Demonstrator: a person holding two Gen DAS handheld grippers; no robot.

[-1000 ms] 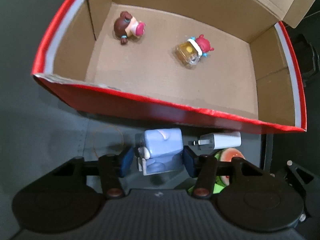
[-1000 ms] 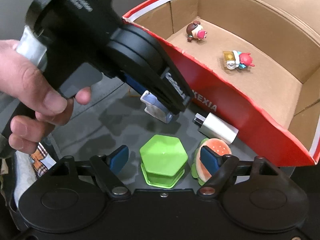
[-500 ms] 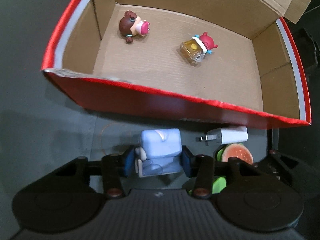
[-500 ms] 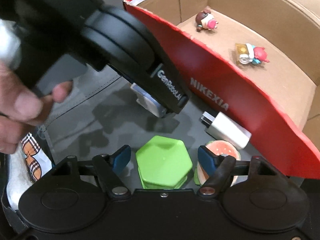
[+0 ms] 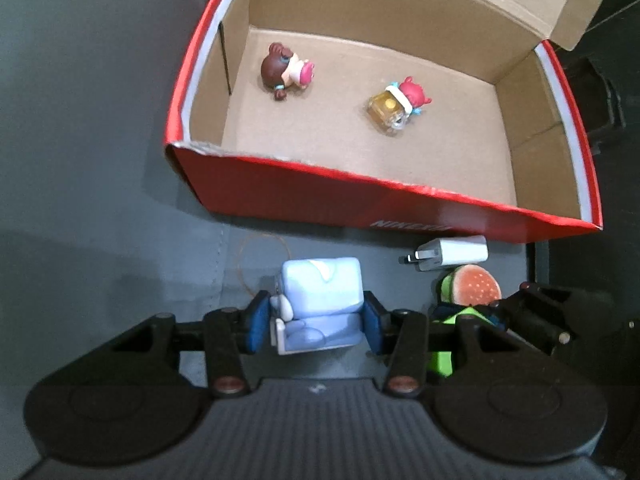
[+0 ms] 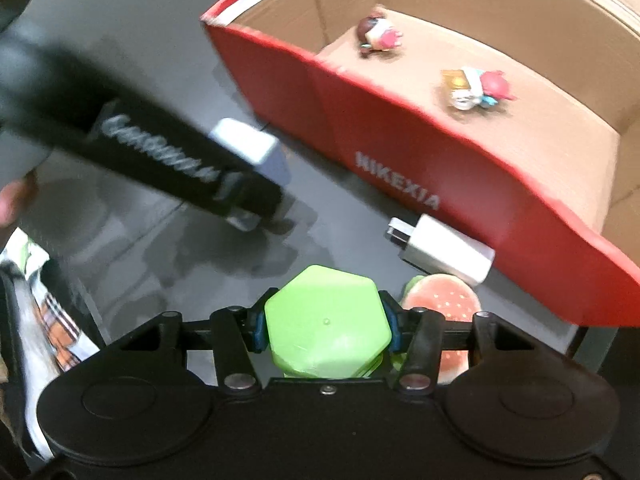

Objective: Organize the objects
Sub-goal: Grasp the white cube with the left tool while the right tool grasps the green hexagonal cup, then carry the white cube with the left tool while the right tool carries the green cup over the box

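Toys on dark grey table (image 5: 100, 184): fingers clamp blue toy (image 5: 320, 304), green hexagon (image 6: 328, 328).

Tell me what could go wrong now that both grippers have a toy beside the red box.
1. The left gripper grips the pale blue toy low beside the red box; it could catch the near wall unless raised first.
2. The right gripper, whose jaws have just been closing, pinches the green hexagonal toy at its corners, so it may twist free.
3. The burger toy and white charger lie close and could get knocked.
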